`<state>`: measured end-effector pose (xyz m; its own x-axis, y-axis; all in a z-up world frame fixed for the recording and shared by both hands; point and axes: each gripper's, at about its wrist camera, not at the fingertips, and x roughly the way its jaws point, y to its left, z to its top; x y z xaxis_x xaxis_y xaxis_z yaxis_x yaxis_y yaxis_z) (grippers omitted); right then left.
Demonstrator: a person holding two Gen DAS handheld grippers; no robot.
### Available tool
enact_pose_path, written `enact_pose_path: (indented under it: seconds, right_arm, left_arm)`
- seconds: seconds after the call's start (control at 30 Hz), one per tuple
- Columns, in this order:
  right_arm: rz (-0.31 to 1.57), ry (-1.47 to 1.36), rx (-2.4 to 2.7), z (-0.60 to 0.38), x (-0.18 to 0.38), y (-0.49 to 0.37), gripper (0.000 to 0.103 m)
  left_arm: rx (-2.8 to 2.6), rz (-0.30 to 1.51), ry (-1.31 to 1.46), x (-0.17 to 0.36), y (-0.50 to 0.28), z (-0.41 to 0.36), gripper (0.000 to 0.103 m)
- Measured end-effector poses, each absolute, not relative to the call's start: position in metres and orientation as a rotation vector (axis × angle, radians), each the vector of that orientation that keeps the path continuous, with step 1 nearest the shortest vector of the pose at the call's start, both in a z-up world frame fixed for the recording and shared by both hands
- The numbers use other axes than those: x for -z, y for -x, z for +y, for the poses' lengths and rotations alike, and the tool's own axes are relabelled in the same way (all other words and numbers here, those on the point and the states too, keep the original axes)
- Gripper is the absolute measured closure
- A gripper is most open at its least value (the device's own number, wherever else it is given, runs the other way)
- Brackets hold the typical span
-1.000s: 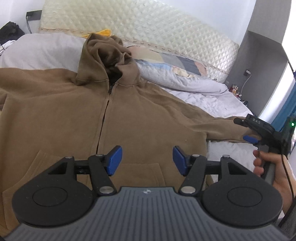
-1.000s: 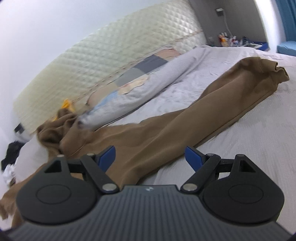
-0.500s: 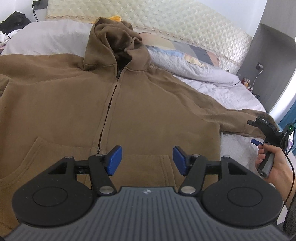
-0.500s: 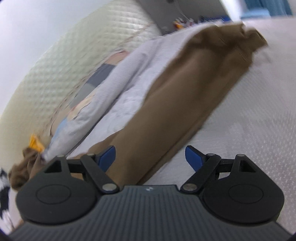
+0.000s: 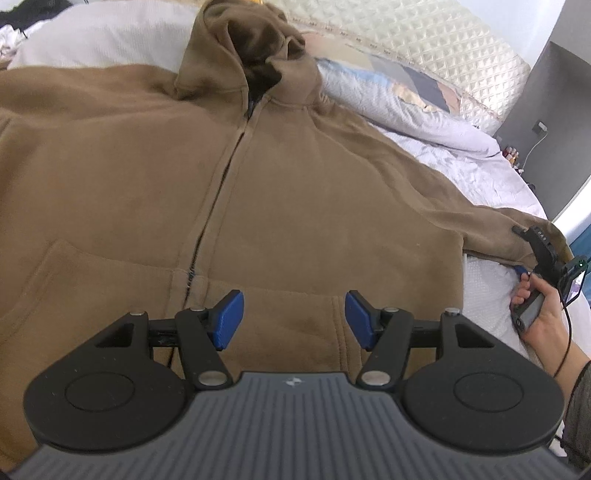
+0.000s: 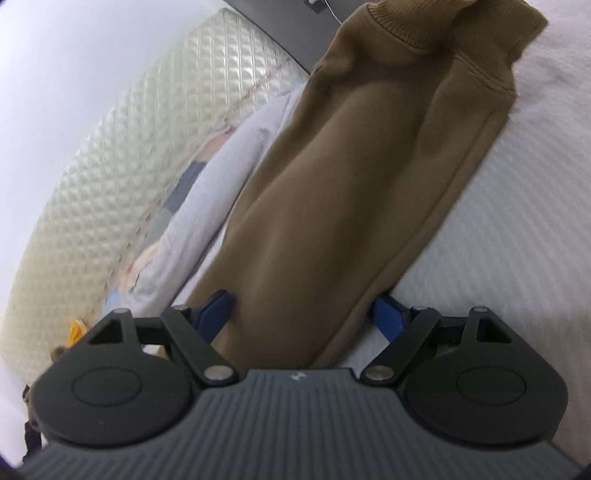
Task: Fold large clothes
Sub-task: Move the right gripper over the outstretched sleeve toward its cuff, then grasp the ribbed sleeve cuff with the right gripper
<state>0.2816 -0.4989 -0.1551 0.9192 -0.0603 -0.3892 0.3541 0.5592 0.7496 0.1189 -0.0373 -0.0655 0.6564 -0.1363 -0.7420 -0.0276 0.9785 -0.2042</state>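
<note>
We have a brown hoodie (image 5: pixel 295 192) spread front-up on the bed (image 5: pixel 487 177), zip closed, hood (image 5: pixel 251 48) toward twelve o'clock near the quilted headboard (image 5: pixel 436 40) and pillow (image 5: pixel 388 96), hem toward six. Its right sleeve (image 6: pixel 369 177) runs out toward three o'clock across the white sheet, ribbed cuff (image 6: pixel 454 26) at the far end.

Our left tongs (image 5: pixel 293 319) hover wide open and empty above the kangaroo pocket (image 5: pixel 273 325), just right of the zip. Our right tongs (image 6: pixel 303 310) are spread wide with the sleeve lying between the blue pads (image 6: pixel 216 310); the jaws straddle the cloth but have not closed on it, so nothing is held. In the left view we see the right hand (image 5: pixel 535 314) at about four o'clock beside the sleeve end.

We judge the hoodie to be thick fleece: soft, limp, fairly heavy for a garment, not slippery and not fragile. It will sag and drag rather than hold a shape, so one pinch lifts only a local bunch. The firmer spots look like the best holds: the ribbed cuff, the sleeve seam, the shoulder seam and the hem band. We would pinch the sleeve close to the cuff, catching both layers, then carry it across the chest toward nine o'clock while the left tongs pin the body.
</note>
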Motion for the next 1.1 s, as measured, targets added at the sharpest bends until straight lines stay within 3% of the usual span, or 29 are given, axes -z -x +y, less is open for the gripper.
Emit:
enact_pose_path:
  seconds: [0.23,0.5,0.57,0.63,0.83,1.1]
  right_arm:
    - [0.165,-1.082,0.393,-0.554,0.170,-0.288,0.030]
    - [0.070,-1.041,0.580,-0.609,0.165,-0.292,0.031]
    - [0.091,-1.023,0.575,-0.622,0.162,-0.296,0.036]
    - [0.158,-0.974,0.566,-0.628,0.155,-0.303,0.063]
    - [0.183,-0.807,0.569,-0.637,0.112,-0.295,0.077]
    - [0.106,-0.683,0.519,-0.616,0.004,-0.290,0.081]
  left_arm:
    - [0.058,0.905,0.211,0.079,-0.135,-0.042,0.037]
    - [0.071,0.932,0.213,0.086,-0.148,-0.047,0.037]
    - [0.071,0.937,0.217,0.087,-0.151,-0.048,0.037]
    - [0.065,0.939,0.222,0.087,-0.155,-0.048,0.037]
    - [0.032,0.935,0.191,0.082,-0.157,-0.049,0.037]
    - [0.039,0.897,0.209,0.072,-0.140,-0.038,0.037]
